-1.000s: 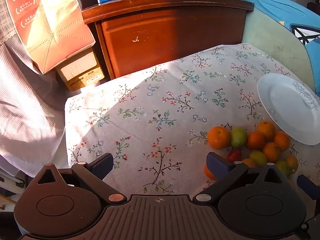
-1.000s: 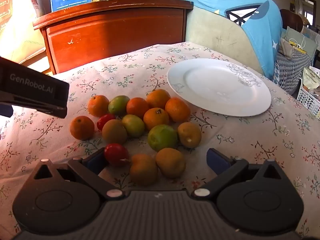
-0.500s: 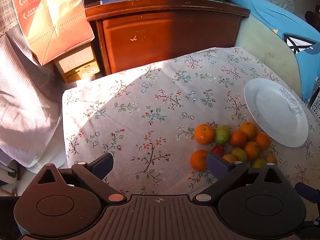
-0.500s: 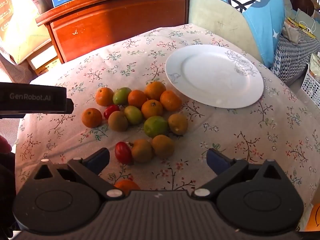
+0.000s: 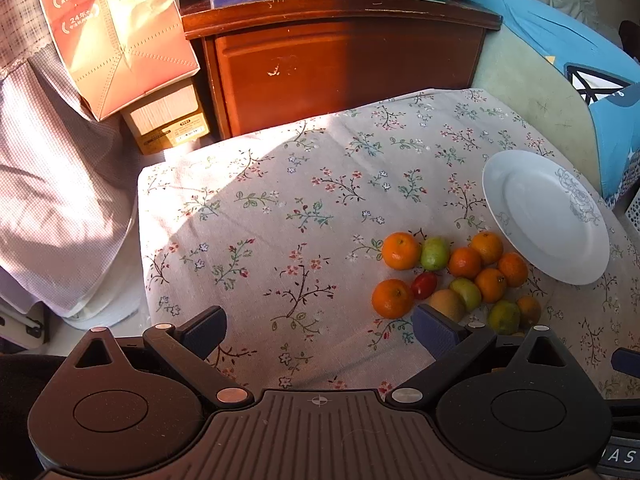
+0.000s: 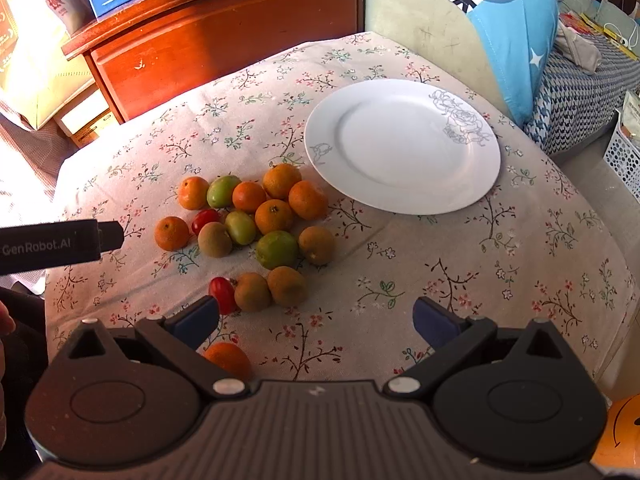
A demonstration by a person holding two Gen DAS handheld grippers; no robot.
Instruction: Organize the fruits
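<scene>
My right claw [image 6: 316, 316] and left claw [image 5: 320, 330] hang spread and empty above the fruit pile [image 6: 256, 224], which lies at eight o'clock of the bare white plate [image 6: 472, 184]. I judge one fruit at a time safest. Both claws have risen since a second ago.

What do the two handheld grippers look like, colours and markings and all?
Both match: the left gripper and the right gripper each have a black ribbed body, two round black housings, silver pivot pins and angled black arms ending in dark blue fingers. In the right wrist view, the left gripper's black side reads "GenRobot.AI" in pale letters. No cables show.
</scene>
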